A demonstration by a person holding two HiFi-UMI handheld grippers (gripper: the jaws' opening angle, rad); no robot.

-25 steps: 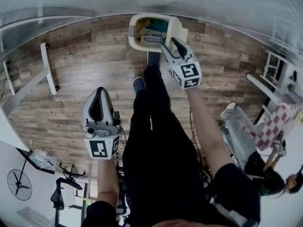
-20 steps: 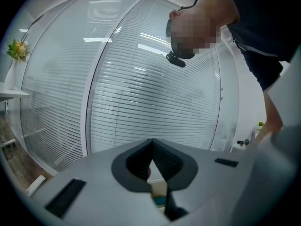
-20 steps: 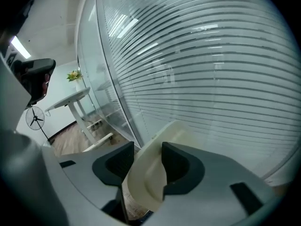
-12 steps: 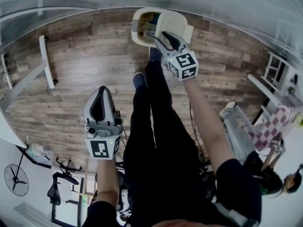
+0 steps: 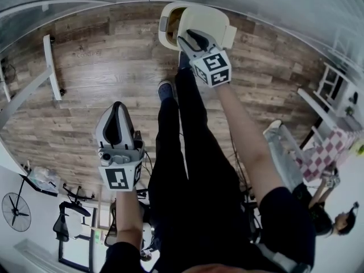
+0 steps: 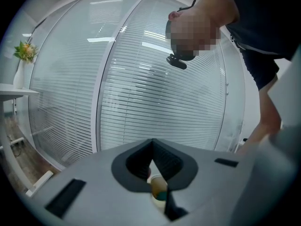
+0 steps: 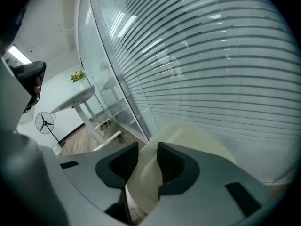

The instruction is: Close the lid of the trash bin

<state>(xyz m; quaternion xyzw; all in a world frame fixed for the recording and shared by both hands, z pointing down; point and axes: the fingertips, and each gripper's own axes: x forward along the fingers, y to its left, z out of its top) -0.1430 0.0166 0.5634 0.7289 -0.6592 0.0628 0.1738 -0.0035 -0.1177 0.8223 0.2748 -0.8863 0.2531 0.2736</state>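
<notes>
- Head view: the trash bin [image 5: 166, 28] stands on the wooden floor [image 5: 85, 90] at twelve o'clock, just past the person's shoes.
- Its cream lid [image 5: 209, 20] is tilted most of the way down. Only a strip of the opening shows, on the bin's nine o'clock side.
- The right hand-held gripper [image 5: 190, 38] reaches out to twelve o'clock and sits on the near edge of the lid.
- In the right gripper view the lid edge runs between the two jaws. They have just been closing and now stand narrow, with both pads apparently against the lid.
- The left hand-held gripper [image 5: 118, 108] hangs at seven o'clock, well apart from the bin. In the left gripper view its jaw tips meet and hold nothing. The bin shows only as a small shape far off through the gap behind the tips.
- Step in hand, as I judge it: lowering the lid, with most of the swing done and the final seating not yet made.
- The next move calls for carrying the lid edge down and toward the bin's nine o'clock rim, following the hinge's arc instead of pushing straight down.
- Then the jaws should open before the gripper pulls back, so the lid is not dragged up again.
- The left side has no part to play and can stay clear.
</notes>
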